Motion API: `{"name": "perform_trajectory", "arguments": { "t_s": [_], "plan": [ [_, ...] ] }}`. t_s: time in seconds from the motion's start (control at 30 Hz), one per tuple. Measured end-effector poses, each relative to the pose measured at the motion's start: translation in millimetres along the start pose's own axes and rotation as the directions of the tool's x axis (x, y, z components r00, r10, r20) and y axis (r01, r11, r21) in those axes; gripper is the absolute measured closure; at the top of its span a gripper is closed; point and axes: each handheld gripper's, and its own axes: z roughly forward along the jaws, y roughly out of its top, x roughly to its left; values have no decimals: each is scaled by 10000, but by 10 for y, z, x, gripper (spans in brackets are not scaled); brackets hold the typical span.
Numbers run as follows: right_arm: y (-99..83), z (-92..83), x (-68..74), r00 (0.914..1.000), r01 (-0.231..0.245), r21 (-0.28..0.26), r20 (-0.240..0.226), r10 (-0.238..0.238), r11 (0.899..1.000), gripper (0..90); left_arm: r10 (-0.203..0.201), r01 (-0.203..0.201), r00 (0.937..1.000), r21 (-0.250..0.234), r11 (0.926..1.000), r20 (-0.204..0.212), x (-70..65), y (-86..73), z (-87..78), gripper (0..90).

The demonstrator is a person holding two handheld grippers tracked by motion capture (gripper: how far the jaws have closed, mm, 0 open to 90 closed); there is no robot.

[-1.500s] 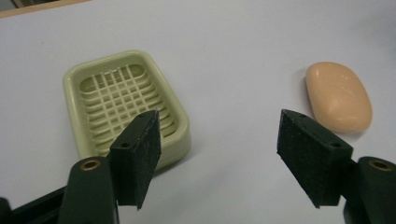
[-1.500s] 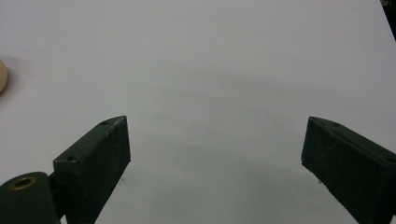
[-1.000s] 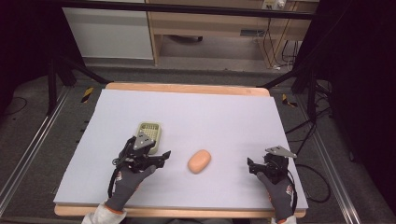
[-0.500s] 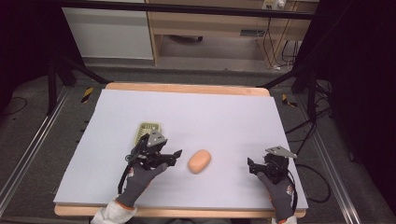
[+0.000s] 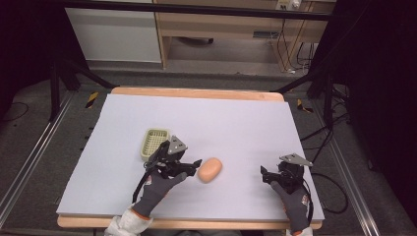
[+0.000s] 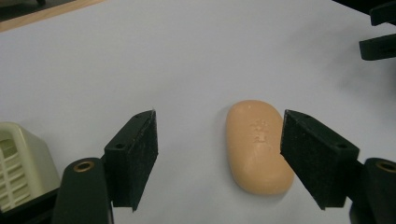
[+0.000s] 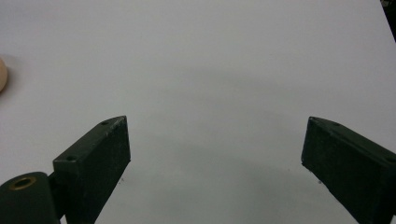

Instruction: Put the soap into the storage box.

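The left gripper [image 5: 193, 165] has slid from the basket [image 5: 154, 142] to the soap [image 5: 209, 169], jaws just opening wide around it. The right gripper [image 5: 268, 175] waits wide near the table [image 5: 295, 118] edge, bare surface ahead.

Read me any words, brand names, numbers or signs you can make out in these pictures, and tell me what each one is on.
No text can be read.
Soap bar: an embossed mark on its top face, too faint and blurred to read.
Soap dish, left gripper, right gripper and table: no lettering visible.
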Motion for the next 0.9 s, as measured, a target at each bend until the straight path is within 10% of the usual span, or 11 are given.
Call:
{"name": "perform_trajectory", "arguments": {
  "t_s": [0.9],
  "plan": [
    [8,-21,5,10000,15,-29,-2,-15,10000,84,282,-301,9991,606,9977,328,-228,55,313,247]
  ]
}}
